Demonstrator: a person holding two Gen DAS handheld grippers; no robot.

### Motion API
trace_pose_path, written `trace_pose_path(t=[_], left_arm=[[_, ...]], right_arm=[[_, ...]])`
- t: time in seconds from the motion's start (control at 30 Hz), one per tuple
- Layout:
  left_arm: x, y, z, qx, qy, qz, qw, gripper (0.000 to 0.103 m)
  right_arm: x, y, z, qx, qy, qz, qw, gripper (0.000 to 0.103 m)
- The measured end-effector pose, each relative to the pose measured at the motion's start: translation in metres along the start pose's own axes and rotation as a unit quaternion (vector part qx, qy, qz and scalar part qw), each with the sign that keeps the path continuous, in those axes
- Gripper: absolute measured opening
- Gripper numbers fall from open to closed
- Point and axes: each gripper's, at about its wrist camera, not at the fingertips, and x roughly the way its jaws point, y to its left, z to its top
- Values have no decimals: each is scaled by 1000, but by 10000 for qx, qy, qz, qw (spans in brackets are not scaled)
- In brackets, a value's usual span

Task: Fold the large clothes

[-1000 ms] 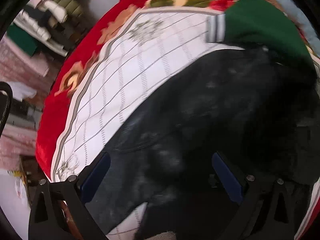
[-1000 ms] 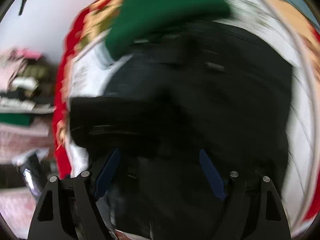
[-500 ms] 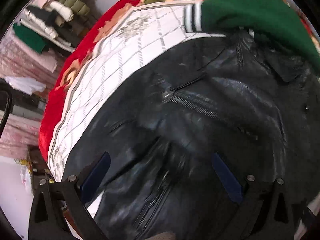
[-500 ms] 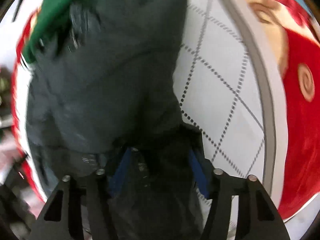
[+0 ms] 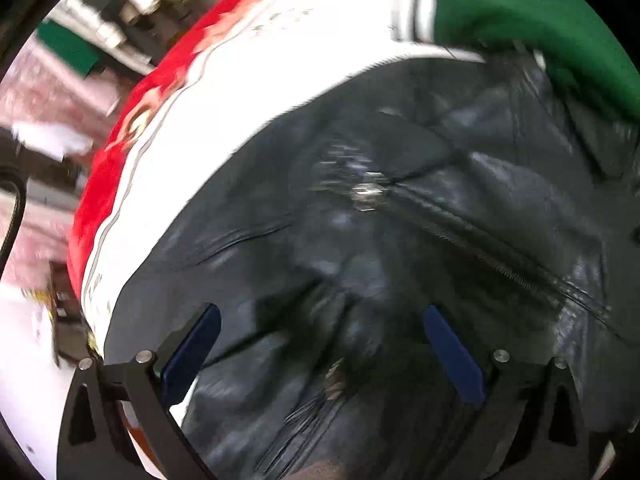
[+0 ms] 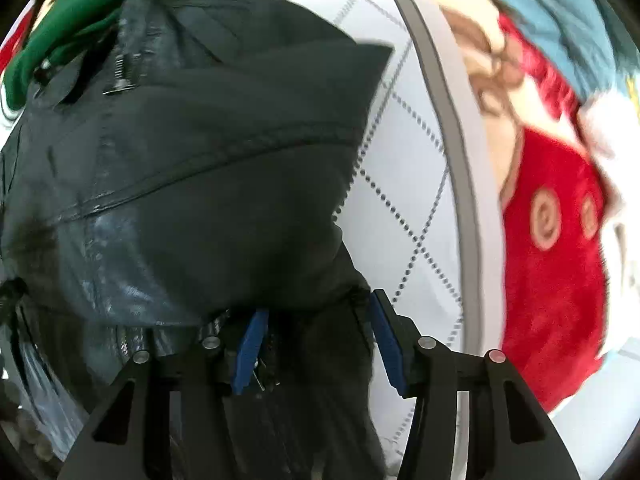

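Left wrist view: left tongs (image 5: 320,344) spread wide, blue pads well apart, nothing between them but the black leather jacket (image 5: 400,240) lying below.
Right wrist view: right tongs (image 6: 316,340) partly closed, with dark jacket material (image 6: 308,344) gathered between the blue pads (the fabric touches the left pad; contact with the right pad cannot be told).
Jacket, location: spread on the blanket (image 5: 240,92) that covers the bed, filling the lower and central part of both views.
Jacket, left view only: a metal zipper (image 5: 492,256) running diagonally across the front, with its pull (image 5: 368,194) near the centre of the frame; a straight seam to the left.
Jacket, right view only: a folded-over panel with a pointed corner (image 6: 384,50) reaching onto the white quilted area, and a curved stitched seam (image 6: 224,160) across it.
Green garment (image 5: 540,20): lies against the far edge of the jacket; its striped white cuff (image 5: 416,12) shows in the left view only.
Blanket, left view: white centre with red floral border (image 5: 100,184) on the left side.
Blanket, right view: dotted diamond quilting (image 6: 416,208), grey band, red border (image 6: 552,260) on the right.
Background, left view only: stacked folded clothes (image 5: 120,12) on shelves beyond the bed (blurred).
Background, right view only: a blue-green cloth (image 6: 560,12) at the upper right.
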Motion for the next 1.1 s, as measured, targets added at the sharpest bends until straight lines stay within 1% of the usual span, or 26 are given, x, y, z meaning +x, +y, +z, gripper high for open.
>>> trace_pose_path(t=[0.03,0.07,0.1,0.13,0.2,0.23,0.27,0.3,0.37,0.43,0.47,0.53,0.57,0.6,0.63,0.7,0.73,0.8,0.83,0.87,0.9,0.93,1.0,1.03,1.07,1.1], left_arm=[[-6,15,-3,-169,18,-62,9998,103],[-10,29,-8,-311,58,-103,9994,103],[-14,49,-14,-515,143,-142,9985,103],[-15,69,-22,-734,258,-204,9968,103],[-12,103,-38,-1120,493,-309,9920,103],[-8,125,-49,-1379,681,-408,9873,103],[-1,149,-62,-1711,883,-516,9799,103],[7,172,-77,-2048,1079,-598,9710,103],[23,212,-105,-2740,1439,-869,9469,103],[44,248,-139,-3599,1715,-1158,9098,103],[53,260,-150,-3903,1788,-1266,8942,103],[78,287,-180,-4655,1967,-1582,8483,103],[86,295,-189,-4925,1976,-1680,8308,103],[96,305,-199,-5247,1934,-1813,8090,103],[105,314,-205,-5498,1880,-1868,7921,103],[117,327,-211,-5792,1767,-1877,7734,102],[123,334,-211,-5903,1697,-1811,7681,99],[132,346,-207,-6036,1505,-1596,7665,91],[133,352,-200,-6053,1347,-1457,7709,82],[131,353,-194,-6032,1200,-1315,7774,77],[128,355,-184,-5965,1024,-1103,7883,64],[125,357,-172,-5847,846,-898,8018,41],[119,360,-155,-5574,662,-514,8260,18],[117,362,-145,-5428,556,-379,8371,12],[115,362,-140,-5348,499,-343,8428,10],[113,363,-134,-5221,430,-271,8514,9]], right_arm=[[-7,-2,-8,-58,-54,-8,10000,63],[-13,1,-16,-115,-125,42,9998,74],[-18,3,-23,-179,-152,102,9997,80],[-21,14,-23,-247,-124,155,9995,83],[-30,27,-43,-325,-111,363,9988,83],[-32,50,-32,-370,-102,413,9984,83],[-36,56,-43,-471,-99,530,9974,83],[-38,77,-31,-538,-102,608,9966,83],[-39,118,-19,-680,-83,647,9956,83],[-34,137,-25,-857,-7,678,9940,83],[-34,150,-28,-946,34,689,9931,83],[-30,173,-36,-1100,58,704,9914,83],[-28,181,-35,-1173,47,690,9907,83],[-27,191,-41,-1276,29,653,9897,83],[-26,201,-44,-1344,25,638,9889,83],[-26,219,-55,-1474,1,604,9872,83],[-24,223,-60,-1499,11,574,9870,83],[-19,228,-67,-1502,58,572,9870,83],[-20,240,-68,-1503,70,541,9871,83],[-17,245,-64,-1511,72,515,9871,83],[-16,248,-69,-1532,54,469,9871,83],[-16,253,-74,-1552,23,408,9870,83],[-14,269,-69,-1579,-11,327,9869,83],[-13,273,-68,-1592,-45,289,9868,83],[-15,276,-73,-1607,-99,256,9866,83],[-18,278,-68,-1618,-165,228,9864,83]])
